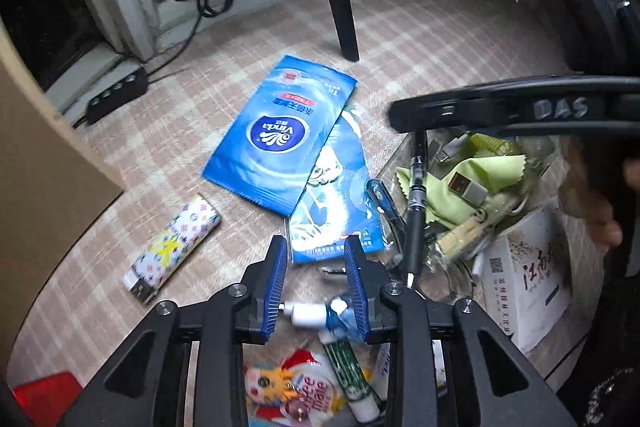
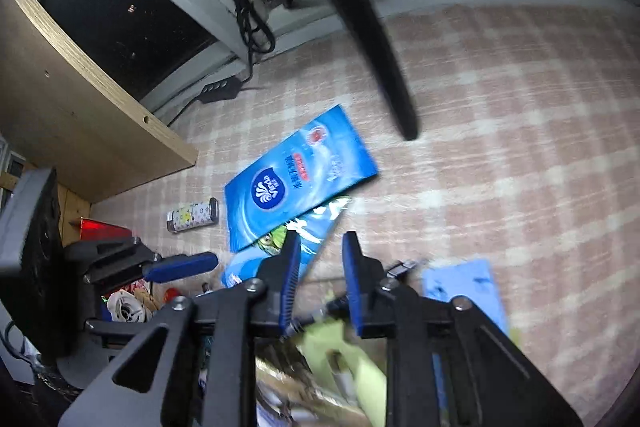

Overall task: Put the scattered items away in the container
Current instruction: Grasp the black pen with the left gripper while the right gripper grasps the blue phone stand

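Checked pink-and-cream cloth point(image 1: 420, 39) covers the tabletop. Mid-cloth lies a flat, glossy blue Vinda sachet point(image 1: 280, 131), overlapping a teal packet point(image 1: 336, 203). A clear container point(image 1: 472, 187) holds a yellow-green cloth and a black pen. The left gripper point(image 1: 316, 259) and right gripper point(image 2: 320, 259) hover, their ribbed blue pads parted, gripping nothing.

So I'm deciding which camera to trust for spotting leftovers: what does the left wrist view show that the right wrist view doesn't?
Only the left wrist view: a black pen standing in the clear container, a white booklet beside it, and a small white-capped tube between the left gripper pads.
Only the right wrist view: a light blue sheet on the mat, right of the right gripper.
Both: the blue Vinda packet overlapping a second blue packet, and the patterned lighter.
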Tool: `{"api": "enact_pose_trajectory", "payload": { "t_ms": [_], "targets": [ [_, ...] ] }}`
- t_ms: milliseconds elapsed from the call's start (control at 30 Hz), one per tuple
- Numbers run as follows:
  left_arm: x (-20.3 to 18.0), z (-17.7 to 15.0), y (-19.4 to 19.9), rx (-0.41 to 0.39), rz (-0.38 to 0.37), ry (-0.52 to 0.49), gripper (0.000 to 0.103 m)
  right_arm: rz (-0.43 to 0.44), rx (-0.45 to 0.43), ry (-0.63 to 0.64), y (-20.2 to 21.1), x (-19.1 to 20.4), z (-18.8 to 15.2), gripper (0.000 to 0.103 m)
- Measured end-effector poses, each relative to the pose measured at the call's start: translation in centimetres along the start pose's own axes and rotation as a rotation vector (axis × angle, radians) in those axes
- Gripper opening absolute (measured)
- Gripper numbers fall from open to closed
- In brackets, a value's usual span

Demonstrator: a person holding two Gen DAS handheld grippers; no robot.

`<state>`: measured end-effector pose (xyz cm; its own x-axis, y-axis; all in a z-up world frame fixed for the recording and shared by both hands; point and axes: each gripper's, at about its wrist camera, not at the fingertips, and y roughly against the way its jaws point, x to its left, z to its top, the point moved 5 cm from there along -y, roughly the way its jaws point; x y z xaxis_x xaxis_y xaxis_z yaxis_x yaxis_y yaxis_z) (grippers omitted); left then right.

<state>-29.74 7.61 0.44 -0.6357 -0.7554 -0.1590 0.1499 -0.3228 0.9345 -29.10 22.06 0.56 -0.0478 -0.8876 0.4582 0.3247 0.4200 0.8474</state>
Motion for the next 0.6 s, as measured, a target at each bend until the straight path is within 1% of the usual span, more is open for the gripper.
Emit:
{"api": "enact_pose_trajectory", "payload": {
  "t_ms": [33,100,200,267,333,400,433,500,533,567,600],
  "targets": [
    [-0.1,0.0,0.6,-0.009,-0.008,0.000,0.028,0.003,-0.001,0.002,0.6,-0.3,-0.3,0.023],
    [-0.5,0.0,1.3,-0.023,-0.017,-0.008,0.028,-0.025,-0.005,0.009,1.5,-1.1,-0.6,0.023],
    [-1.8,0.2,2.1,-0.026,-0.033,-0.053,0.028,-0.055,-0.003,-0.002,2.6,-2.7,-1.3,0.023],
    [-3.6,0.7,1.1,-0.018,-0.041,-0.095,0.028,-0.068,-0.005,-0.015,3.2,-3.7,-1.6,0.023],
    [-4.6,1.5,0.5,-0.007,-0.034,-0.112,0.028,-0.077,-0.013,0.016,4.0,-4.3,-1.9,0.023],
    [-4.7,1.6,0.7,0.002,-0.034,-0.111,0.028,-0.107,-0.010,0.062,4.7,-4.8,-2.0,0.023],
    [-5.0,2.0,0.2,0.012,-0.039,-0.109,0.028,-0.123,0.011,0.079,4.7,-5.1,-2.1,0.023],
    [-5.8,2.7,-0.9,0.039,-0.048,-0.124,0.029,-0.123,0.067,0.081,4.3,-5.6,-2.3,0.023],
    [-6.2,3.0,-1.5,0.050,-0.036,-0.137,0.029,-0.125,0.080,0.083,4.1,-5.8,-2.3,0.025],
    [-6.5,3.3,-2.1,0.070,-0.028,-0.149,0.029,-0.128,0.091,0.084,3.9,-6.1,-2.3,0.031],
    [-6.8,3.6,-2.8,0.087,-0.021,-0.161,0.029,-0.122,0.096,0.078,3.7,-6.3,-2.3,0.034]
  ]
}}
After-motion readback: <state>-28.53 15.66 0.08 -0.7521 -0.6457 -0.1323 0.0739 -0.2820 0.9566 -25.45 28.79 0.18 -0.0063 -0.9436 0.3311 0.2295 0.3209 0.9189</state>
